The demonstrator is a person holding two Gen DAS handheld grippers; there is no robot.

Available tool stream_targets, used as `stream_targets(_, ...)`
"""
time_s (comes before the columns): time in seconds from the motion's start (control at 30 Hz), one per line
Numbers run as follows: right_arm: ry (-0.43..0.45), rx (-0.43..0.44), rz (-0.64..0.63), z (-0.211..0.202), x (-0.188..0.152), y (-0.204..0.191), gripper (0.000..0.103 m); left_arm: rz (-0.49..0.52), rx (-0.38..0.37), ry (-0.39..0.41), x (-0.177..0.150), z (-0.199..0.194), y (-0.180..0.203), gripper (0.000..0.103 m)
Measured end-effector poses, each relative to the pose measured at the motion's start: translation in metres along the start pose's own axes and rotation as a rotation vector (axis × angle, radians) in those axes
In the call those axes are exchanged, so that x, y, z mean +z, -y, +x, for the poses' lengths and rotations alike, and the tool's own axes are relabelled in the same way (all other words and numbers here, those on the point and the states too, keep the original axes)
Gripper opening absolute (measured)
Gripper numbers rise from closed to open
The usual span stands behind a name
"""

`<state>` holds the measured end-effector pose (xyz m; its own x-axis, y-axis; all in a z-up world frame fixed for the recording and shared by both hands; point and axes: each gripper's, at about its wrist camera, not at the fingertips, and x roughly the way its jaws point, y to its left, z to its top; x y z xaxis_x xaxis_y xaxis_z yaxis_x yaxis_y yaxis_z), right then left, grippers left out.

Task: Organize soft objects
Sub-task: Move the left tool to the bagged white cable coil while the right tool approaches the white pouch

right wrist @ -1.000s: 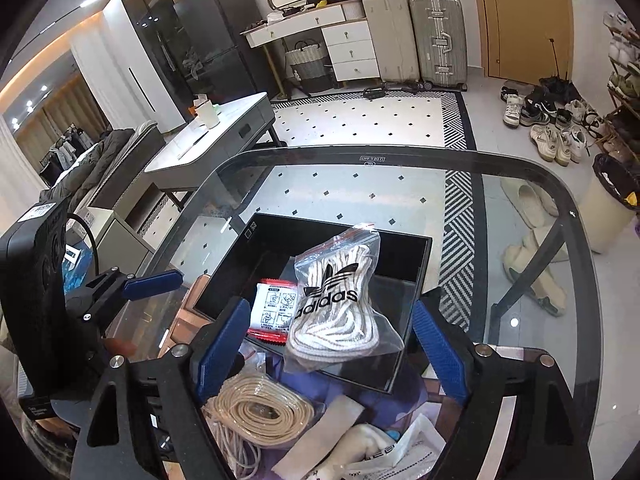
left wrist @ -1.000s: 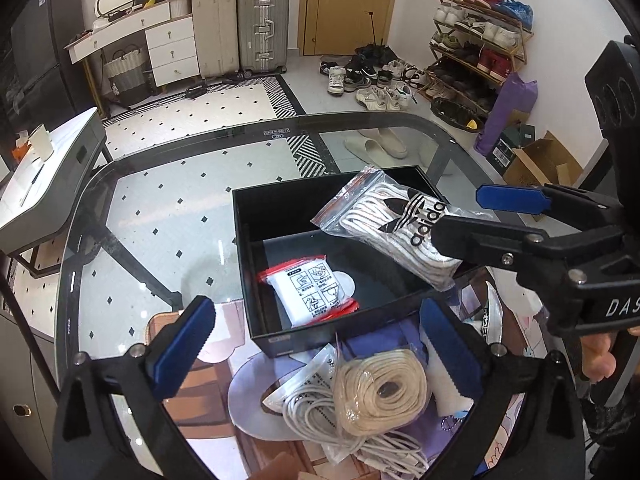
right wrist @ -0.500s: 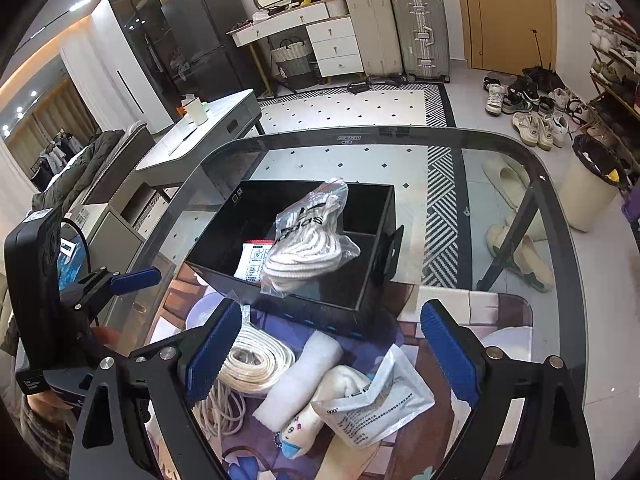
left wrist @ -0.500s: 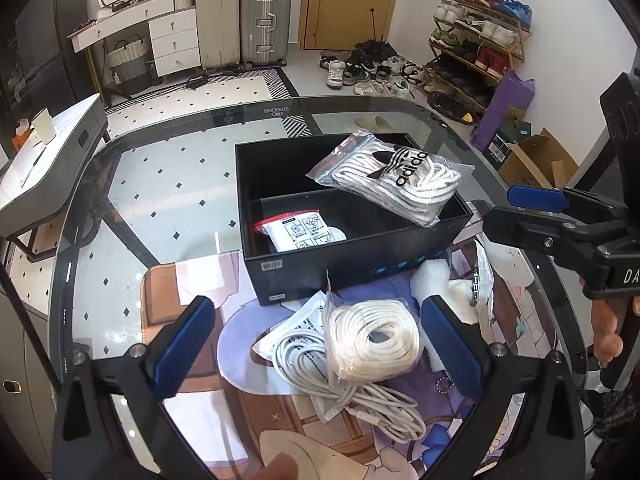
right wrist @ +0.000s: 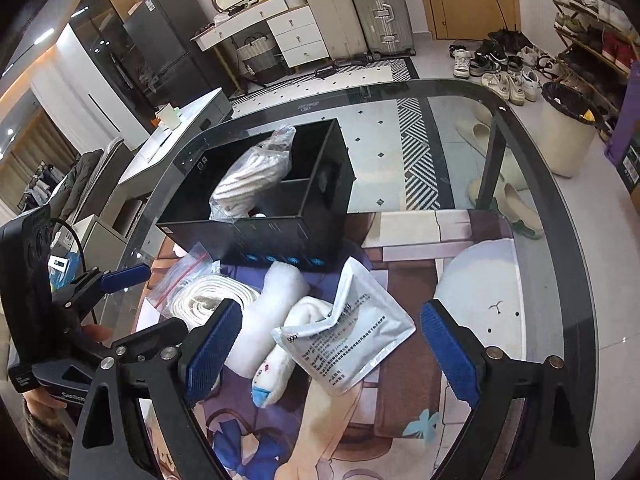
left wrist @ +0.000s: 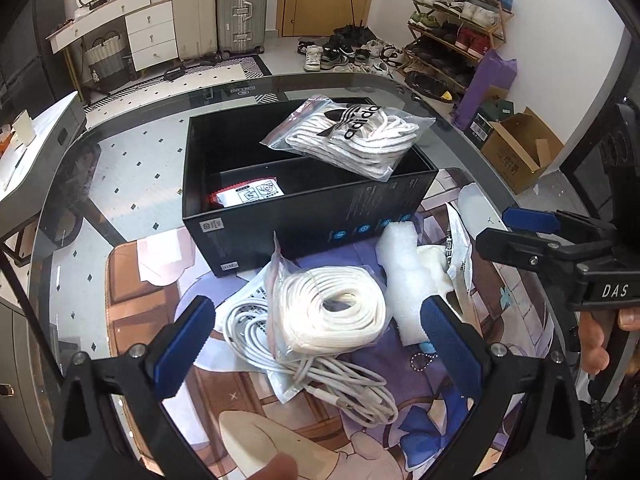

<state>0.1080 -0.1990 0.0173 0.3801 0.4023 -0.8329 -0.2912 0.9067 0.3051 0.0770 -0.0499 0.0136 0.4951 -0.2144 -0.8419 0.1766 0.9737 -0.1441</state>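
Both tools stand wide and empty: the left gripper (left wrist: 316, 344) over the bagged coil of flat white rope (left wrist: 332, 308), the right gripper (right wrist: 332, 344) over the white foil sachet (right wrist: 344, 336).

The clear bag of white laces (left wrist: 352, 136) lies propped on the far-right rim of the black divided box (left wrist: 304, 216), not seated.

Risk, as judged: loose white cable (left wrist: 320, 364) under the coil may drag out with it.

Only the left view shows the red-edged white packet (left wrist: 250, 196) inside the box; only the right view shows the rolled white sock (right wrist: 284, 344) beneath the sachet.
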Motion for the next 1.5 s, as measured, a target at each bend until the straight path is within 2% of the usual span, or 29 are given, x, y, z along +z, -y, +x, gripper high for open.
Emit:
stream_targets(0.33, -0.021, 0.012, 0.079, 0.015, -0.013, 0.011, 0.088, 0.008, -0.038, -0.031, 0.003, 0.016, 0.009, 0.103)
stream_targets(0.6, -0.048, 0.025, 0.103, 0.032, -0.011, 0.014, 0.076, -0.018, -0.039, -0.063, 0.008, 0.029, 0.013, 0.103)
stream_targets(0.97, -0.064, 0.028, 0.100, 0.038, -0.011, 0.018, 0.072, -0.095, -0.063, -0.107, 0.014, 0.045, 0.002, 0.101)
stream_targets(1.03, -0.065, 0.027, 0.101, 0.038, -0.011, 0.019, 0.070, -0.104, -0.061, -0.109, 0.015, 0.046, 0.001, 0.094)
stream_targets(1.1, -0.068, 0.002, 0.086, 0.039, -0.011, 0.019, 0.061, -0.110, -0.063, -0.110, 0.016, 0.046, 0.000, 0.091)
stream_targets(1.27, -0.074, -0.021, 0.053, 0.040, -0.012, 0.017, 0.057, -0.115, -0.077, -0.117, 0.019, 0.044, -0.001, 0.080)
stream_targets(1.33, -0.078, -0.044, 0.026, 0.041, -0.013, 0.015, 0.053, -0.111, -0.069, -0.115, 0.021, 0.043, -0.001, 0.072)
stream_targets(1.47, -0.081, -0.065, -0.006, 0.042, -0.015, 0.011, 0.049, -0.119, -0.072, -0.122, 0.021, 0.043, -0.005, 0.066)
stream_targets(1.5, -0.082, -0.067, -0.008, 0.042, -0.015, 0.011, 0.047, -0.118, -0.064, -0.125, 0.021, 0.044, -0.006, 0.059)
